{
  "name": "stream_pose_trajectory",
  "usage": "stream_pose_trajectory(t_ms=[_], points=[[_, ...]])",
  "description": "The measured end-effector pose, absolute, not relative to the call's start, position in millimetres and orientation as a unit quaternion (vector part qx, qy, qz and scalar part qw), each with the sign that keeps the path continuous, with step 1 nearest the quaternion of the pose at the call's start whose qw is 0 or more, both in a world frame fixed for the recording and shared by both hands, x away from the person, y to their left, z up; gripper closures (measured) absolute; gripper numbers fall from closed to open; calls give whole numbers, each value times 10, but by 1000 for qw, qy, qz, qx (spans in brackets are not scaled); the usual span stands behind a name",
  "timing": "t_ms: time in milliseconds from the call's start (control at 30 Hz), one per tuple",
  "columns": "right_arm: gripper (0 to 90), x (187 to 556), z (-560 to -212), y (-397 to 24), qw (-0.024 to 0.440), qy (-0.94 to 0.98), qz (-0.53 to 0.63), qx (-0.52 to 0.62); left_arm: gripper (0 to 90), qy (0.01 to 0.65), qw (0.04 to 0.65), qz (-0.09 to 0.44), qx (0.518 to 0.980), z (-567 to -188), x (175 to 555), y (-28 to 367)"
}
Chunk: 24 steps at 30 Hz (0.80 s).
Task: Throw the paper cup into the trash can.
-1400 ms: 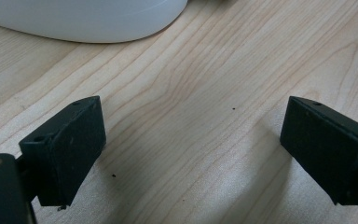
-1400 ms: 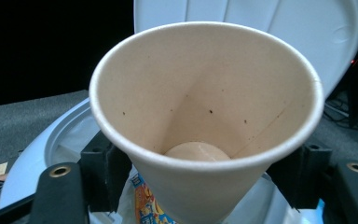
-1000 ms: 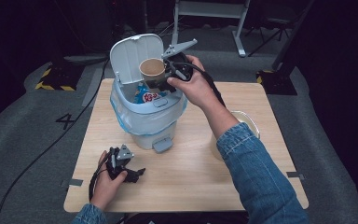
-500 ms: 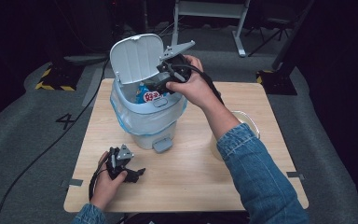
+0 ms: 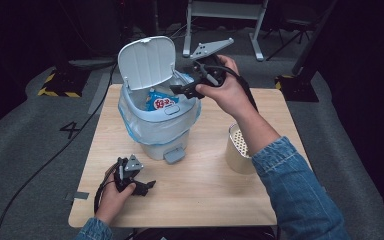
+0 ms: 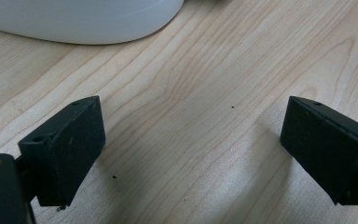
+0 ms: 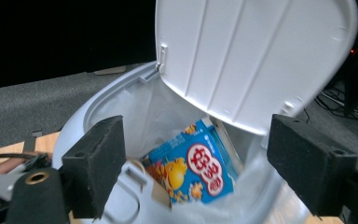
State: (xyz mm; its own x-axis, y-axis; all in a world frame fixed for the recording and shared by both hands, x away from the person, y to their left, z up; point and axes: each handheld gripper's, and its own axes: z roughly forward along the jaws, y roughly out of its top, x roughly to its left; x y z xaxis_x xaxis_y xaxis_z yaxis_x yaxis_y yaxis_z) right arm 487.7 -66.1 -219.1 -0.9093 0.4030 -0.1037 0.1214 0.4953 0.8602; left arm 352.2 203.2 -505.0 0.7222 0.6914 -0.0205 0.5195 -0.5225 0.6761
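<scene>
A white pedal bin point(image 5: 155, 132) with a clear liner stands on the wooden table point(image 5: 205, 195), its lid point(image 5: 147, 62) up. Inside lies a blue snack packet point(image 5: 161, 102) point(image 7: 191, 172), with a brown paper edge point(image 7: 161, 193) beside it. My right gripper point(image 5: 187, 82) point(image 7: 198, 140) hovers at the bin's right rim, pointing into it. Its jaws are open with nothing between them and have just been closing a little. My left gripper point(image 5: 145, 187) point(image 6: 191, 116) rests open on the table in front of the bin, nothing between its pads.
A beige perforated cup point(image 5: 237, 147) stands on the table right of the bin, under my right forearm. The bin's pedal point(image 5: 174, 156) sticks out toward me. In the left gripper view the bin's base point(image 6: 74, 18) lies just ahead. Dark floor and cables surround the table.
A second ago my right gripper held a paper cup over the bin. The cup has left the jaws, and the gripper has drawn back to the right and slightly up. The left hand stayed put.
</scene>
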Motion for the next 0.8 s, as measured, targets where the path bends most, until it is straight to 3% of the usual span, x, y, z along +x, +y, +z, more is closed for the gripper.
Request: stream_pose_trajectory(t_ms=[800], points=[[263,4457,-2113,-1984,175,848,463,187,68,349,340,127,864,-5051,3525,2034]])
